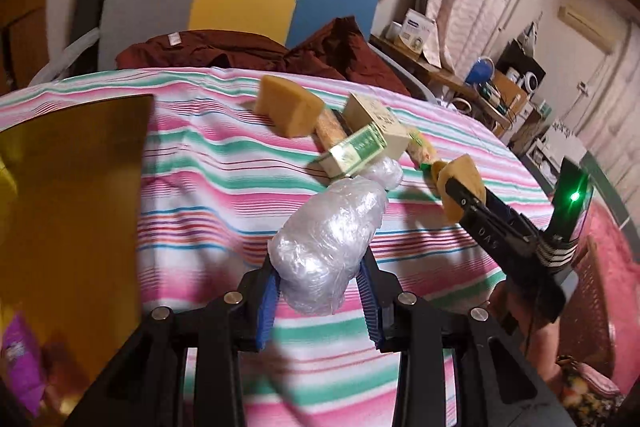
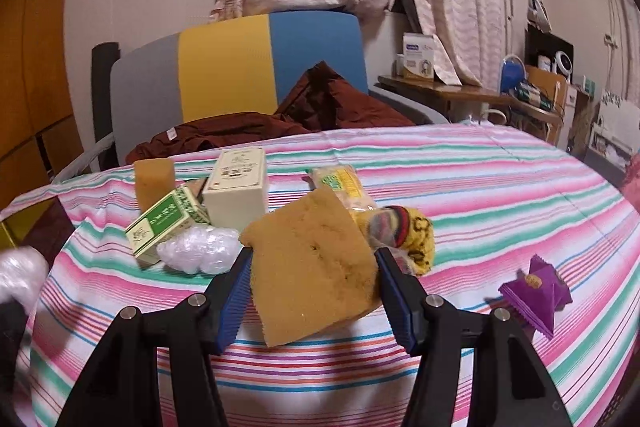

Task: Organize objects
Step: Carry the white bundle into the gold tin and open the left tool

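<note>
Two loads in hand | my left gripper (image 1: 320, 291) clamps the plastic-wrapped bundle (image 1: 328, 247) | my right gripper (image 2: 312, 291) clamps the sponge (image 2: 312, 267) | boxes (image 2: 236, 195) ahead, purple packet (image 2: 534, 293) rightward, unsorted on counter (image 2: 480, 179) | early, I judge

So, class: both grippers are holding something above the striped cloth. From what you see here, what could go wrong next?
1. The left gripper pinches a plastic-wrapped bundle at one end only; slick wrap could slip out.
2. The right gripper squeezes a soft sponge, which may deform and twist loose.
3. The green box, cream box and second wrapped bundle sit crowded together just ahead; lowering either item there might knock them.
</note>
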`<state>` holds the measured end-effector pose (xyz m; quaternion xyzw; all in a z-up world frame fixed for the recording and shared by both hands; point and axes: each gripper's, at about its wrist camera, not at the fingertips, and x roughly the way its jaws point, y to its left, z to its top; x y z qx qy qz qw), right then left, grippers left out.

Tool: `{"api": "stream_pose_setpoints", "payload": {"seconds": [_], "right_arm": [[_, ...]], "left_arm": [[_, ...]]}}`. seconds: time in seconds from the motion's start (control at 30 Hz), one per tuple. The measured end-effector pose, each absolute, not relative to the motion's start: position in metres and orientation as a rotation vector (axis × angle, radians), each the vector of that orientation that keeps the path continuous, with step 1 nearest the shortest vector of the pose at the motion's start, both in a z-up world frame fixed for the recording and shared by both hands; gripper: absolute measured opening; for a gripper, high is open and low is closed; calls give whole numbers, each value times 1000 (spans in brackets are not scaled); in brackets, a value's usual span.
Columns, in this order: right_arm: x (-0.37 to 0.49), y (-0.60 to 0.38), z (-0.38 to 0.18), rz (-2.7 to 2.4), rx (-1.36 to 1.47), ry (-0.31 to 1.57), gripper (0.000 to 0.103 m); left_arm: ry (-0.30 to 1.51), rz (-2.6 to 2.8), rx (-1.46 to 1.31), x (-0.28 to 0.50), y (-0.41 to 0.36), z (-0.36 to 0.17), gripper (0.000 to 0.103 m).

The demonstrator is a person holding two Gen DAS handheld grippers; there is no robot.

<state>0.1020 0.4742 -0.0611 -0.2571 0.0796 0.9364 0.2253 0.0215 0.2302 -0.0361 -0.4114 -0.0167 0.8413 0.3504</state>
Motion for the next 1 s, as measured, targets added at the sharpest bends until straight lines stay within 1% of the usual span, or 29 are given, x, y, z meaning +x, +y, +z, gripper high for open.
{"api": "stream_pose_setpoints", "payload": {"seconds": [0.33, 0.43, 0.57, 0.8, 1.0], "right_arm": [[100, 465, -59, 2592, -711, 157, 60], [104, 456, -54, 2615, -681, 114, 60], [98, 435, -49, 2668, -731, 47, 60], [98, 391, -26, 2810, -703, 145, 60], [97, 348, -6, 2950, -675, 155, 60]], "left_arm": [[-155, 2297, -1063, 10, 167, -29, 37], [-179, 2351, -1062, 5, 145, -27, 37], [-211, 2407, -1082, -5, 115, -29, 37], [-277, 2492, -1143, -25, 69, -41, 37], [-304, 2555, -1174, -42, 40, -45, 37]]}}
